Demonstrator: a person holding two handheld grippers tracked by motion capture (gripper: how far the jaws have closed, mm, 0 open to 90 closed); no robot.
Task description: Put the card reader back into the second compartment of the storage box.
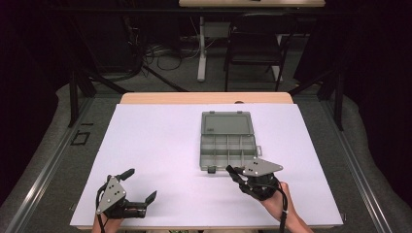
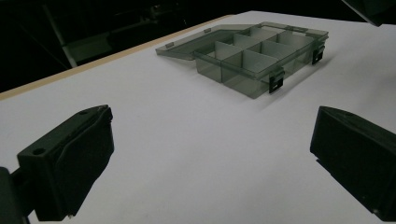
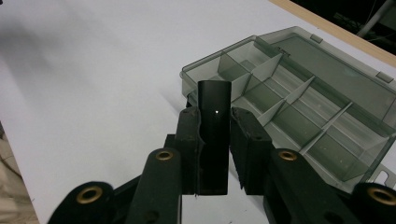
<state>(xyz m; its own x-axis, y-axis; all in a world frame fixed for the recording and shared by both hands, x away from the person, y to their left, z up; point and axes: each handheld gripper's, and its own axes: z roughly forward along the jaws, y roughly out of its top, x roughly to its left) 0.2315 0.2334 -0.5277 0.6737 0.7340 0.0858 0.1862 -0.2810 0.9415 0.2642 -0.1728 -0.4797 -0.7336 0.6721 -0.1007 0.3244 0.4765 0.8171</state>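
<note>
Right gripper [image 3: 215, 154]: nearest the lens in its own view, jaws clamped on a black cylinder [image 3: 214, 121]; in the high view it sits low at the right [image 1: 232, 171], held by a hand [image 1: 277, 201].
Black cylinder: upright between the two pads, its rounded top rising well past the fingertips [image 3: 189, 116], both pads pressing its sides.
Organizer box [image 3: 299, 112]: just beyond the right fingertips, touching nothing; clear grey plastic, lid folded flat open on the far side.
Compartments: thin dividers split the tray into cells; the cells nearest the fingertips look bare.
Latches: two dark clips on the box's front wall, seen in the left gripper view [image 2: 275, 84].
Left gripper [image 2: 210, 158]: jaws wide apart, nothing between them, white table sheet [image 2: 187, 140] showing in the gap.
Box from the left fingers: well ahead of them and toward the right jaw's side [image 2: 257, 60].
Left gripper in the high view [image 1: 141, 187]: low at the left, well apart from the box [image 1: 227, 141].
</note>
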